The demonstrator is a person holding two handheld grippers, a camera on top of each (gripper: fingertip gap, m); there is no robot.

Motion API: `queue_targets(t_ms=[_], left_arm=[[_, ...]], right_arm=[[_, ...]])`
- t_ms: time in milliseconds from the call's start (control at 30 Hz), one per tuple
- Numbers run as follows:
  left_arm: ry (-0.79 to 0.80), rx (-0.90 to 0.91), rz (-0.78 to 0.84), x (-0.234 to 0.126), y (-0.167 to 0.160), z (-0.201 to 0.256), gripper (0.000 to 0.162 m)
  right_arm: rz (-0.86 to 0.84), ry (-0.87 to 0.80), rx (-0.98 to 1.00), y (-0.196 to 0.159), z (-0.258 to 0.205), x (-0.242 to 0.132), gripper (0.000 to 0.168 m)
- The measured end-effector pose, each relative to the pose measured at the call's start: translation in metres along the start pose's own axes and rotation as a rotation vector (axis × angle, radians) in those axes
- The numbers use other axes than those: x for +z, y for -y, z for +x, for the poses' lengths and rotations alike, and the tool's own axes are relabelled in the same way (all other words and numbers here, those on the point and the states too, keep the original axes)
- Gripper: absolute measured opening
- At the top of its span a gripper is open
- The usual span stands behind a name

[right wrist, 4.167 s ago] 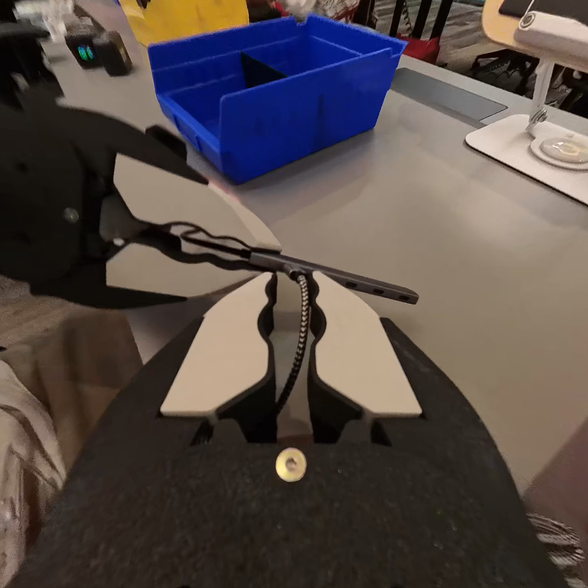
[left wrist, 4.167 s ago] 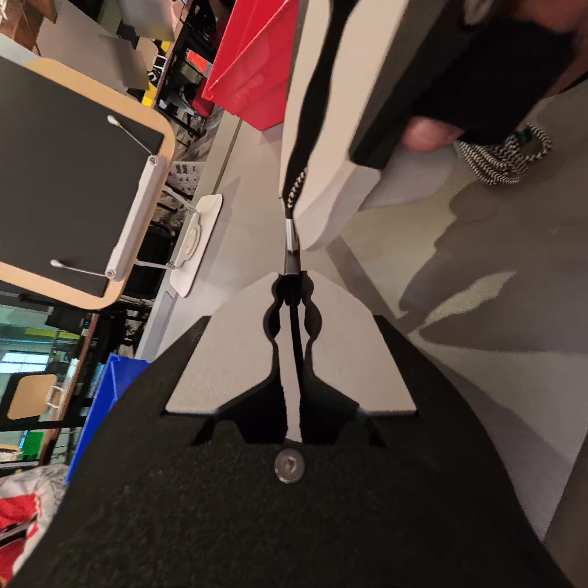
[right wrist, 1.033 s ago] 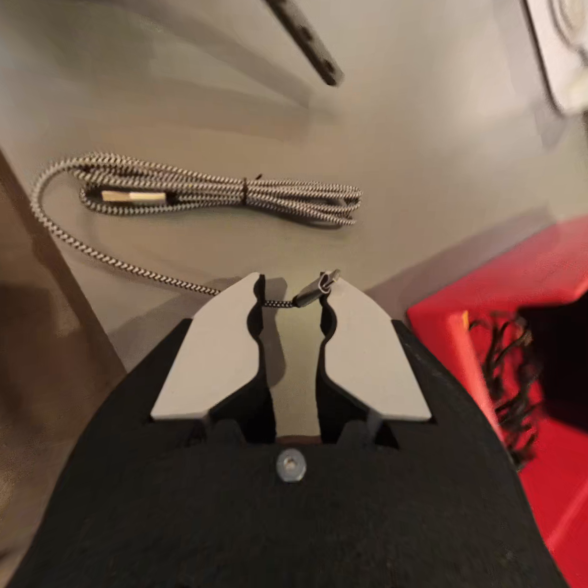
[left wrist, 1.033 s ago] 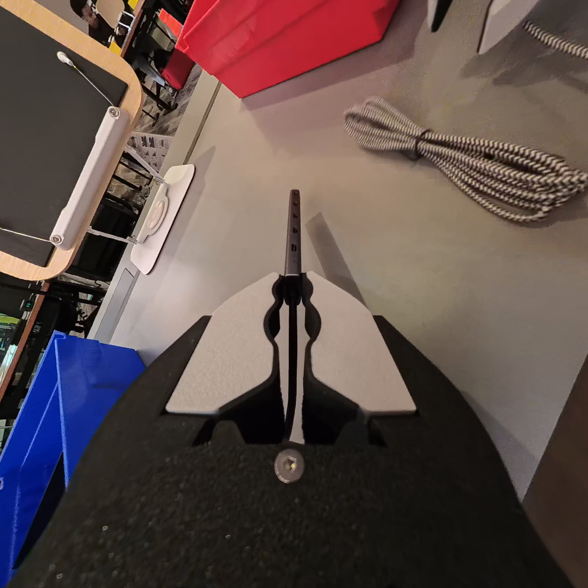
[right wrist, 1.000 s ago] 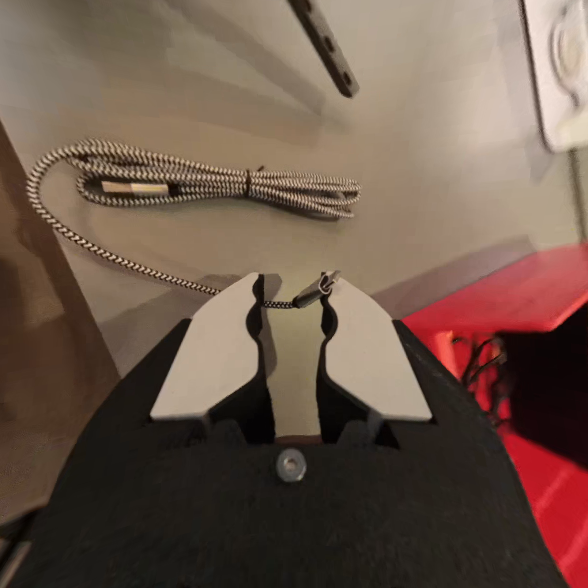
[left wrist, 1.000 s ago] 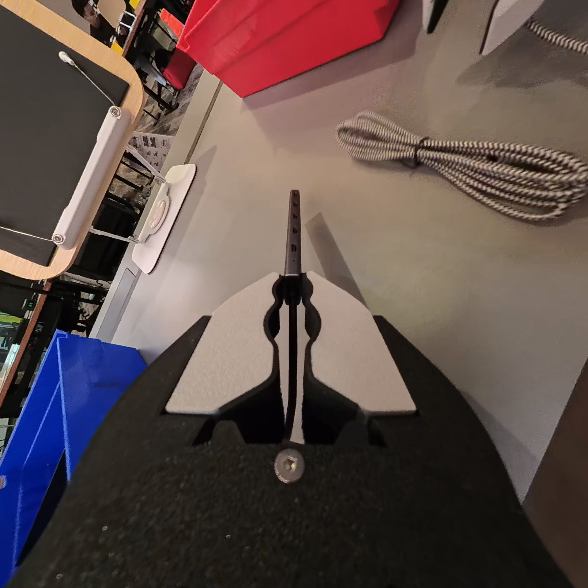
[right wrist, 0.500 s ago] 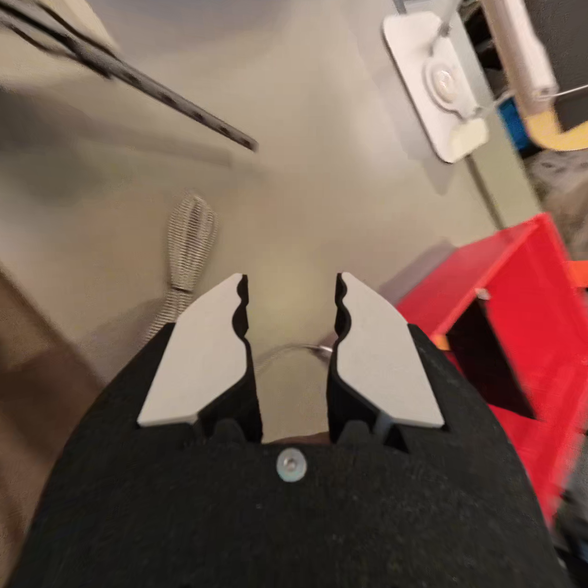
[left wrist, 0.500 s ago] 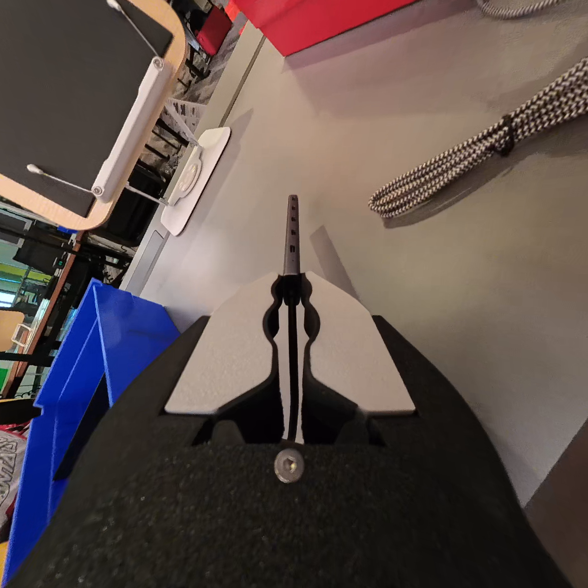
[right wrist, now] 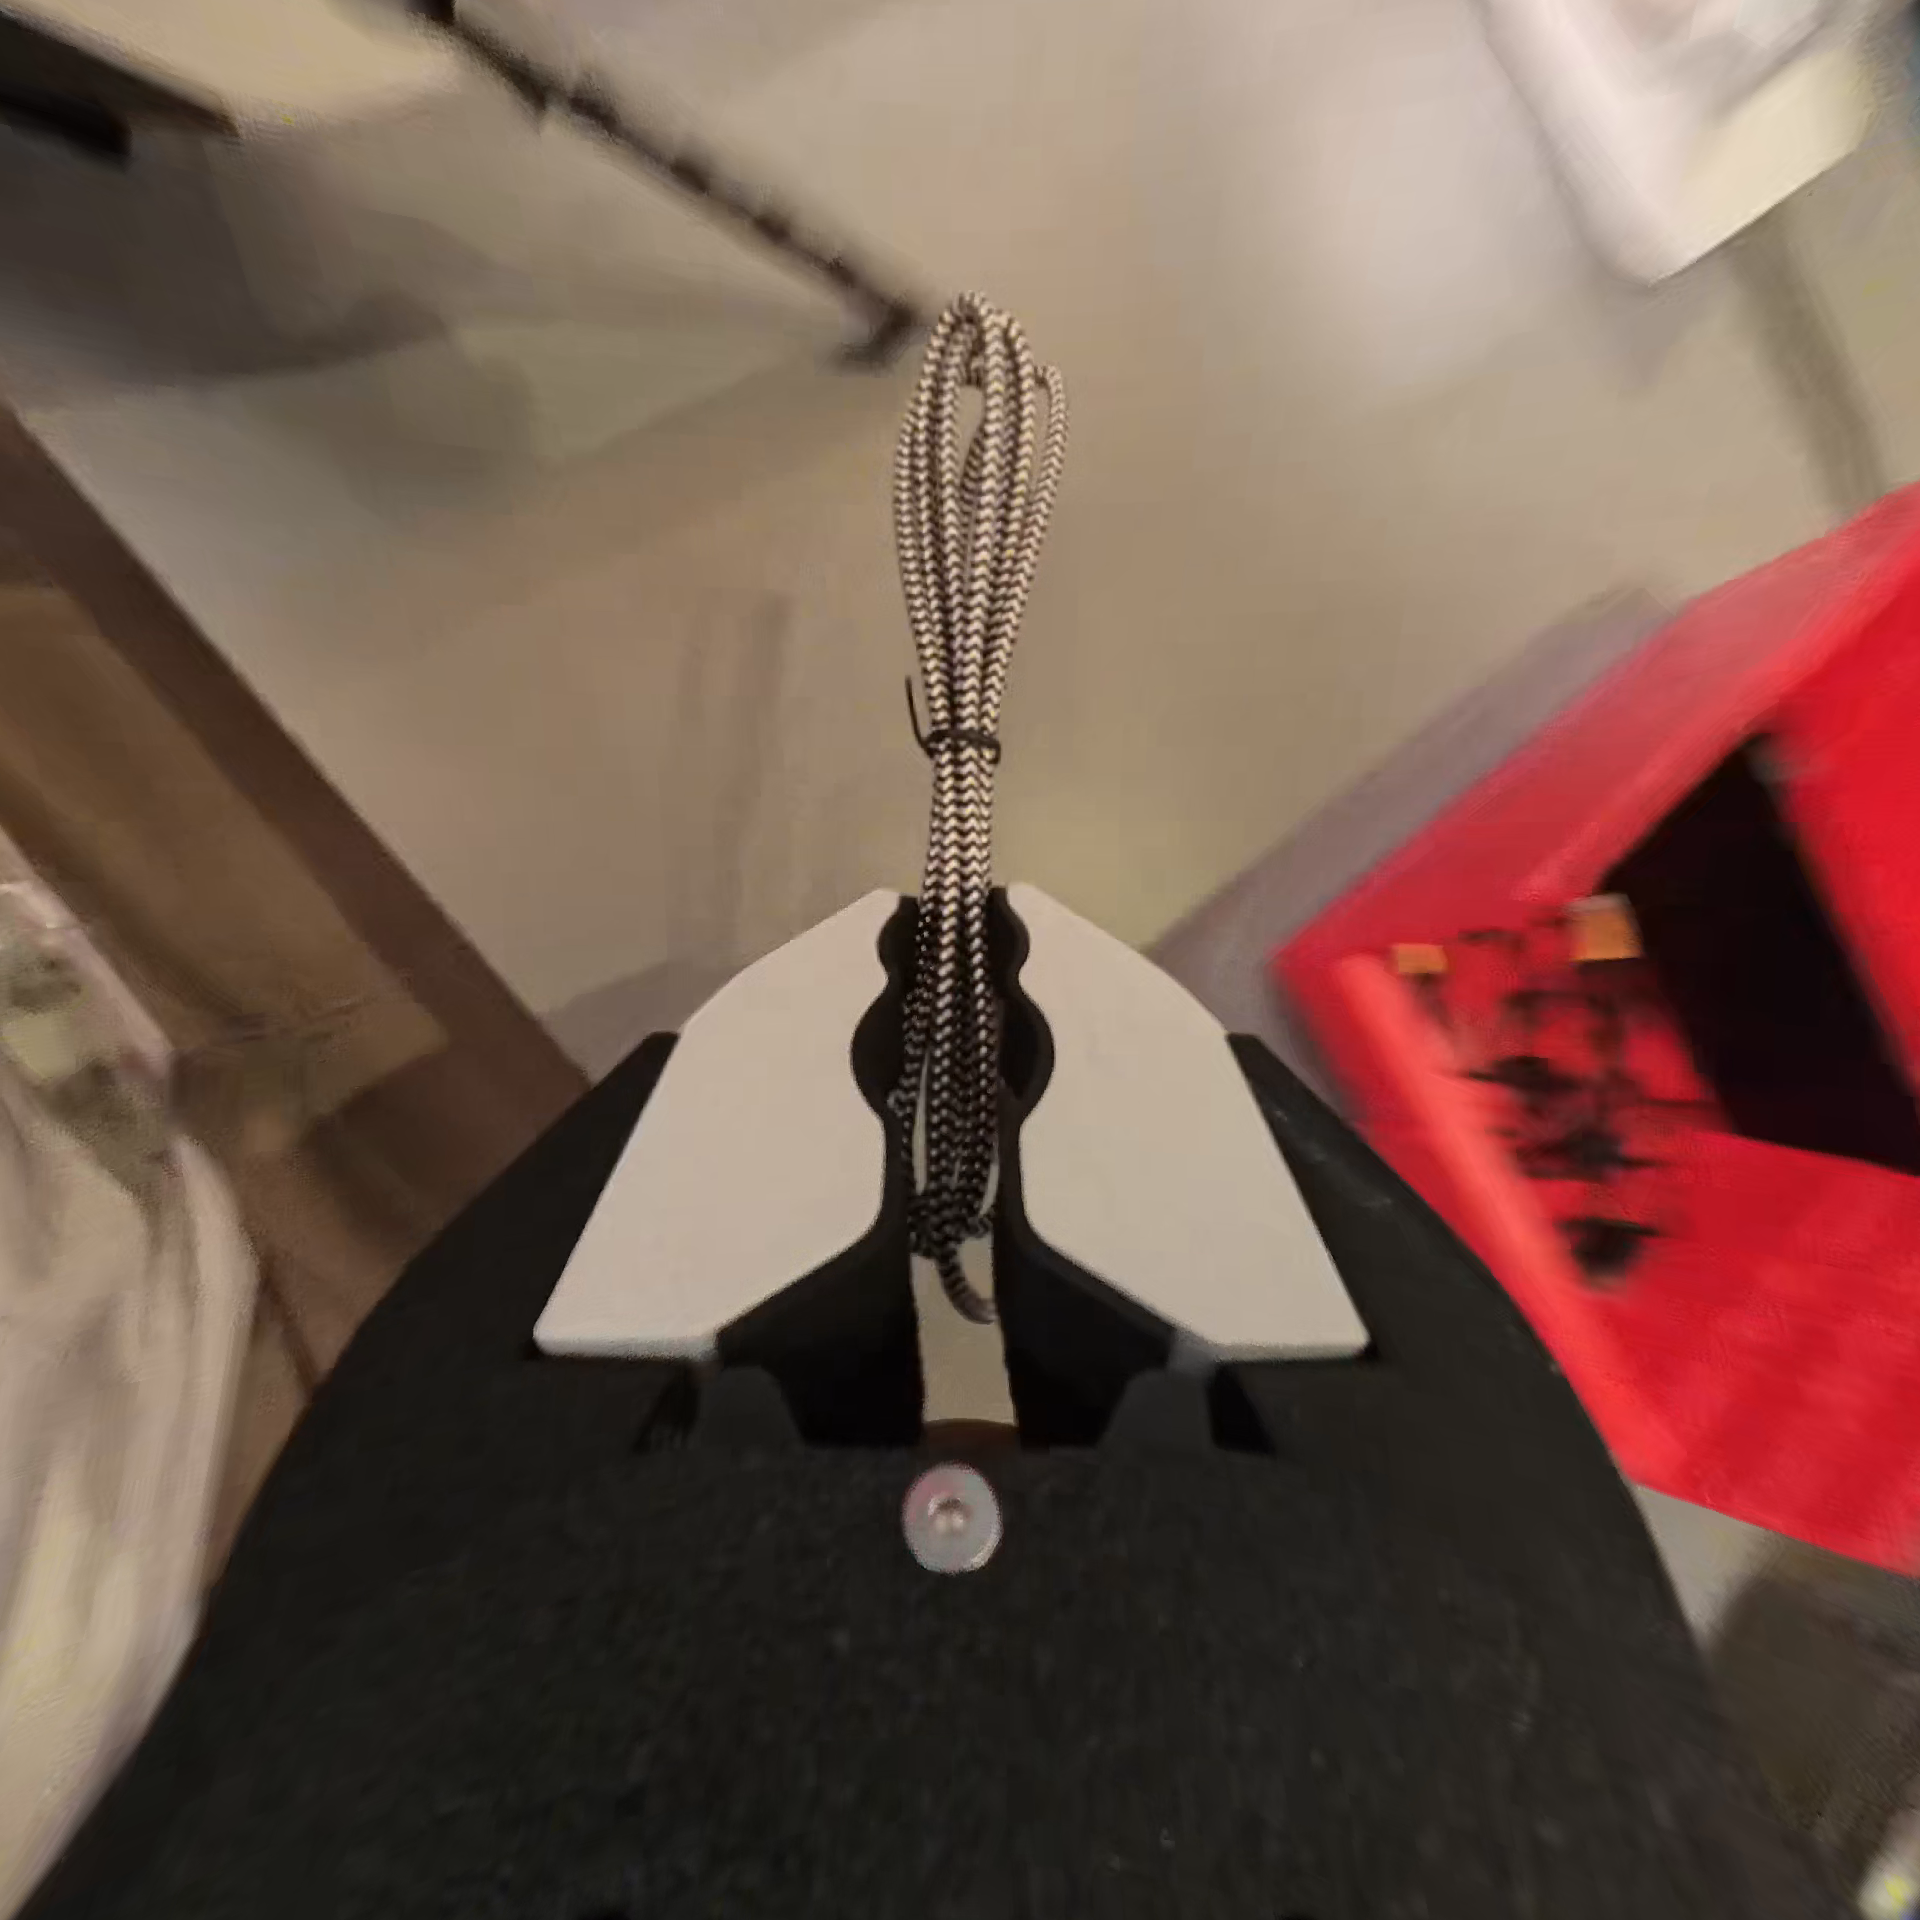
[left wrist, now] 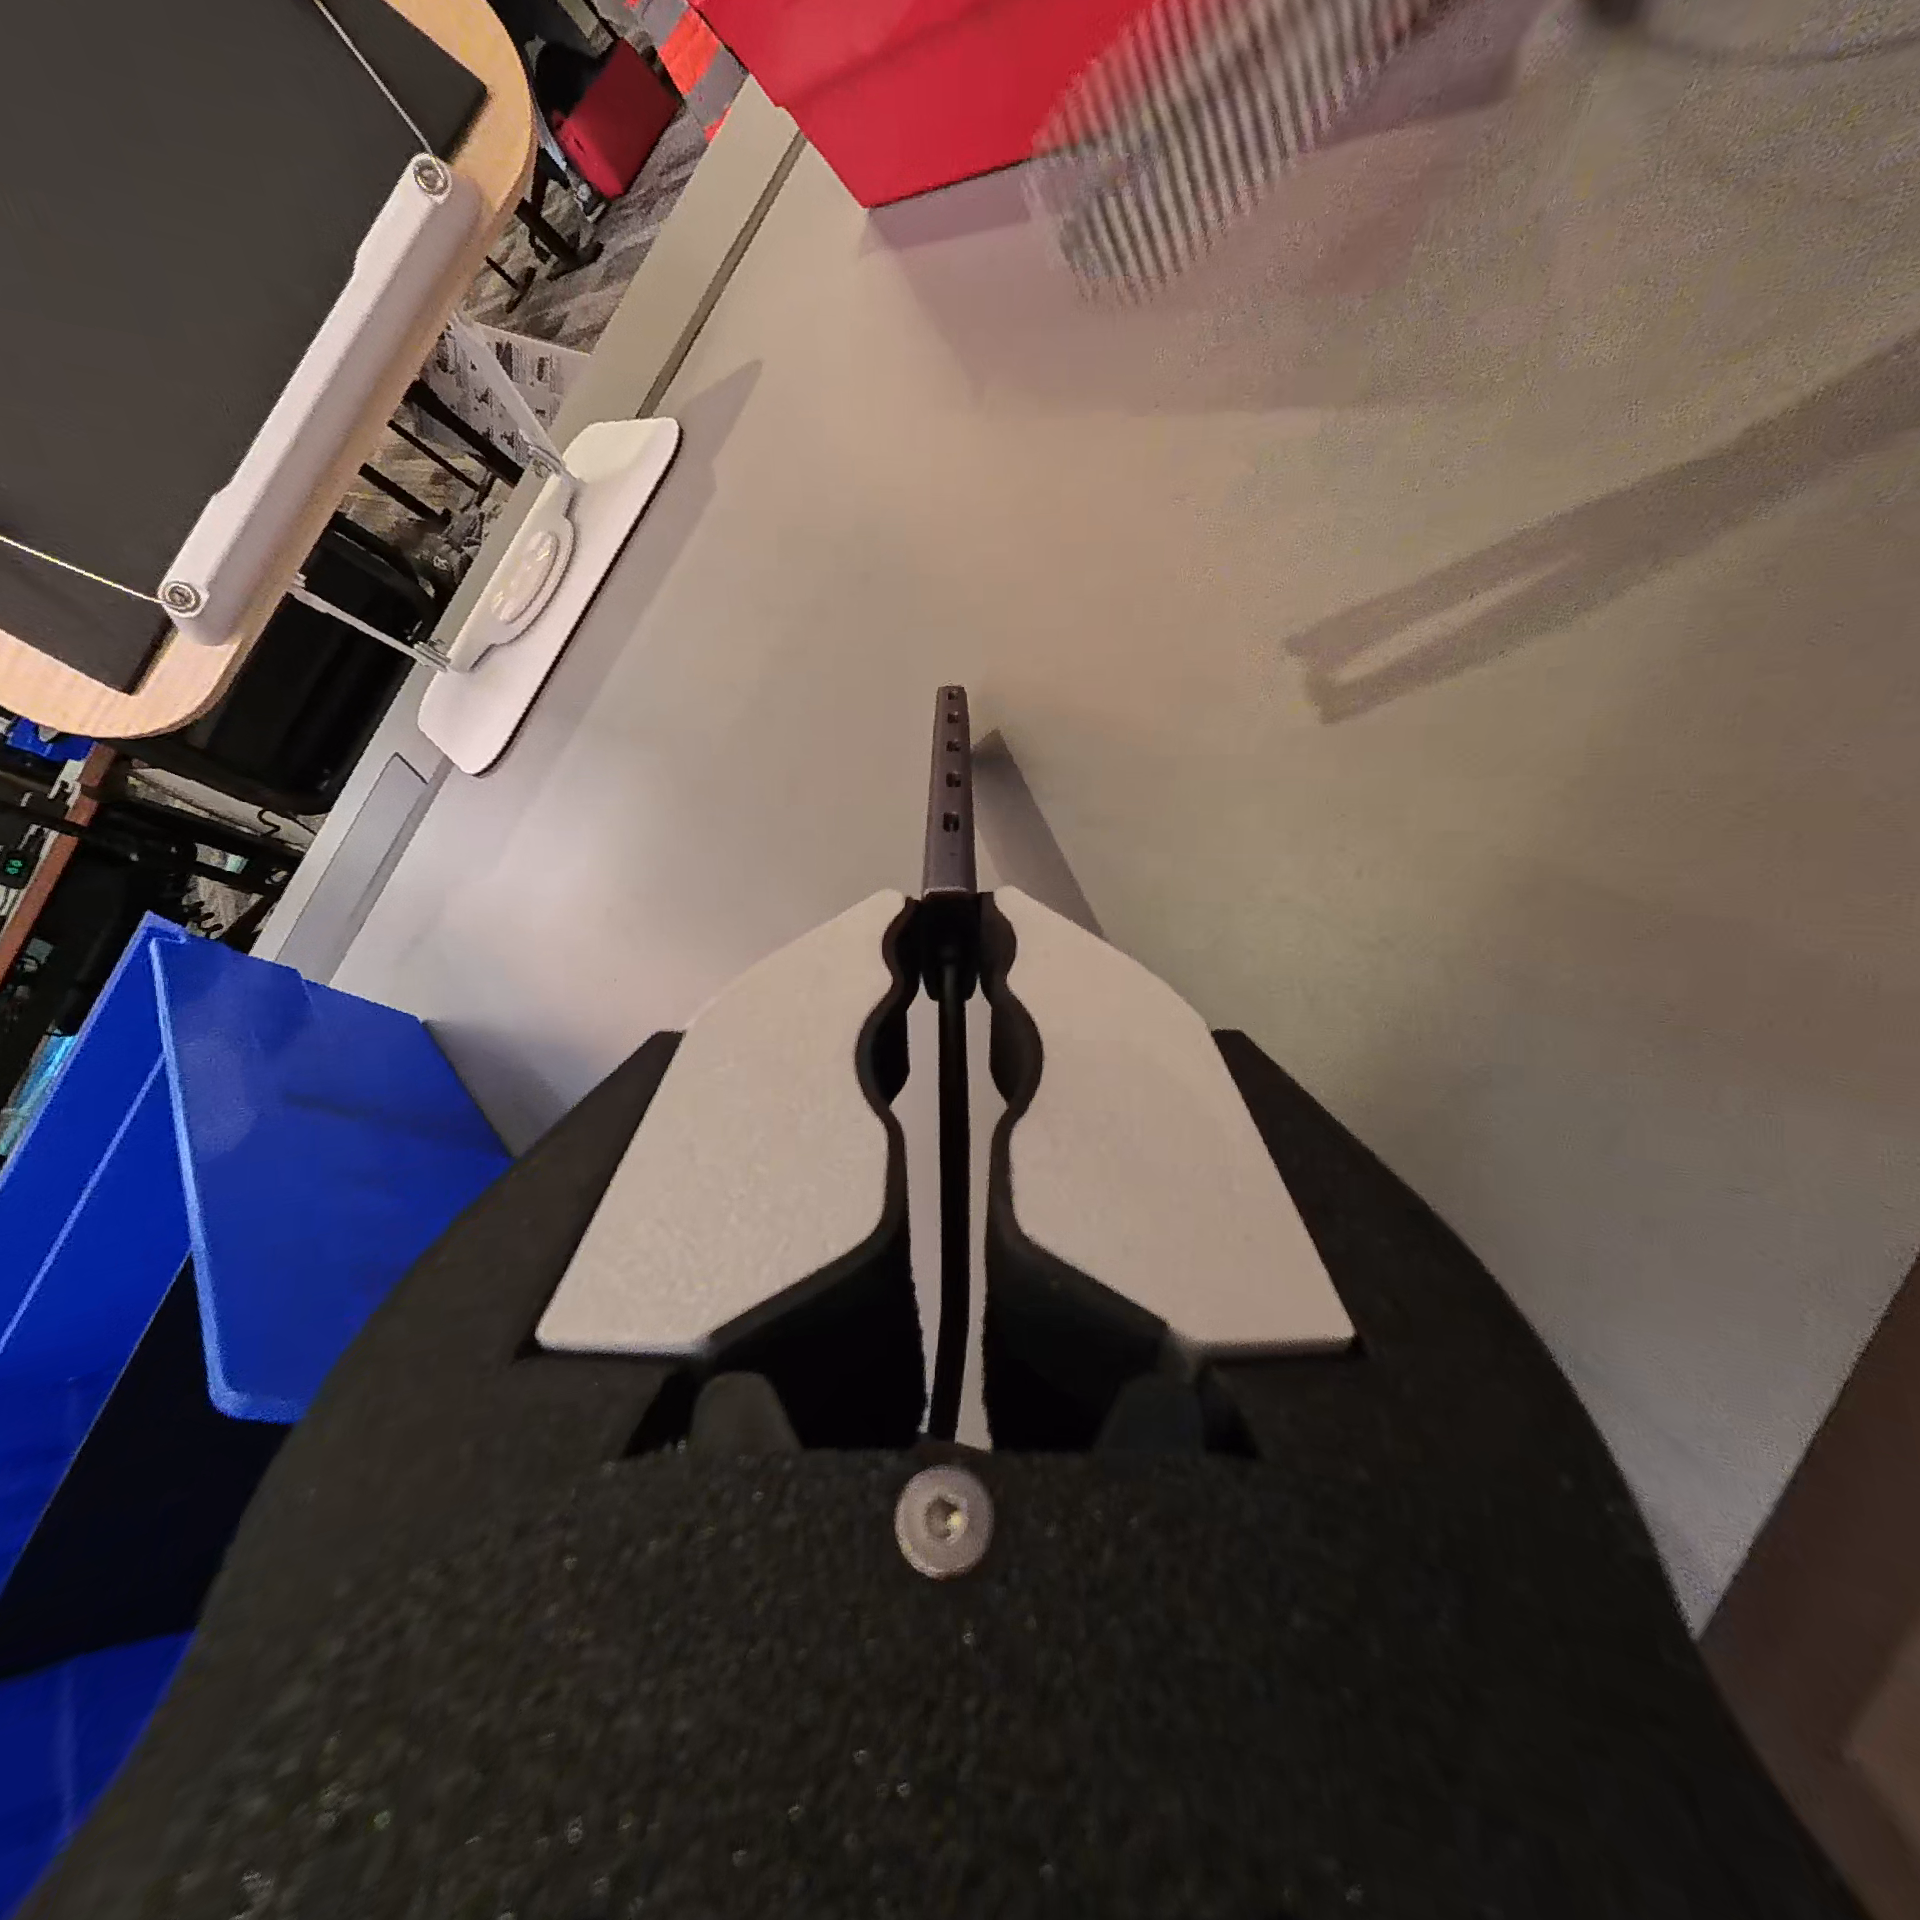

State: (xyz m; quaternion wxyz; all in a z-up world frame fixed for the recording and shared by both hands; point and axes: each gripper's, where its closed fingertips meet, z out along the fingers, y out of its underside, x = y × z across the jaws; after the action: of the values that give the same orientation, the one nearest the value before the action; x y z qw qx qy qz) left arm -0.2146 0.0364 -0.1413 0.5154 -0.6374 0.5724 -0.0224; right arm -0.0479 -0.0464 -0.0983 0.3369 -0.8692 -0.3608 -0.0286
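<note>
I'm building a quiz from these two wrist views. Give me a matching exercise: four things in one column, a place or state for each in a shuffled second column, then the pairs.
1. braided cable bundle
2. thin dark perforated bar
3. blue bin
4. red bin

A. on the table, open side showing, right of the right gripper
B. clamped in the left gripper
C. low at the left of the left wrist view
D. clamped in the right gripper

Pairs: 1-D, 2-B, 3-C, 4-A
</note>
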Motion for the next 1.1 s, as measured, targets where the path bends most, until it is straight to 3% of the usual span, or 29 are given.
queue_targets(t_ms=[167, 267, 367, 500, 633, 767, 900, 1000, 1100], left_arm=[[0.002, 0.004, 0.001, 0.001, 0.001, 0.0, 0.01], [0.008, 0.019, -0.003, 0.001, 0.002, 0.002, 0.01], [0.015, 0.029, -0.002, 0.001, 0.004, 0.002, 0.01], [0.048, 0.064, 0.002, -0.002, 0.009, 0.0, 0.01], [0.069, 0.085, 0.002, -0.003, 0.013, 0.001, 0.01], [0.062, 0.087, -0.005, 0.0, 0.013, 0.004, 0.01], [0.063, 0.096, -0.006, 0.001, 0.014, 0.006, 0.01], [0.069, 0.099, -0.005, 0.0, 0.015, 0.005, 0.01], [0.076, 0.103, -0.011, -0.001, 0.013, 0.003, 0.01]], right_arm=[[0.108, -0.361, -0.184, 0.04, 0.129, -0.124, 0.012], [0.197, -0.425, -0.385, 0.053, 0.172, -0.147, 0.012], [0.346, -0.307, -0.5, 0.046, 0.19, -0.121, 0.012], [0.447, -0.033, -0.33, 0.0, 0.199, -0.056, 0.012], [0.26, 0.064, -0.222, -0.075, 0.208, 0.009, 0.012], [-0.133, 0.147, -0.376, -0.131, 0.2, 0.039, 0.013], [-0.273, 0.354, -0.408, -0.131, 0.187, 0.035, 0.013], [-0.259, 0.403, -0.486, -0.124, 0.192, 0.041, 0.013], [-0.399, 0.432, -0.429, -0.141, 0.196, 0.052, 0.02]])
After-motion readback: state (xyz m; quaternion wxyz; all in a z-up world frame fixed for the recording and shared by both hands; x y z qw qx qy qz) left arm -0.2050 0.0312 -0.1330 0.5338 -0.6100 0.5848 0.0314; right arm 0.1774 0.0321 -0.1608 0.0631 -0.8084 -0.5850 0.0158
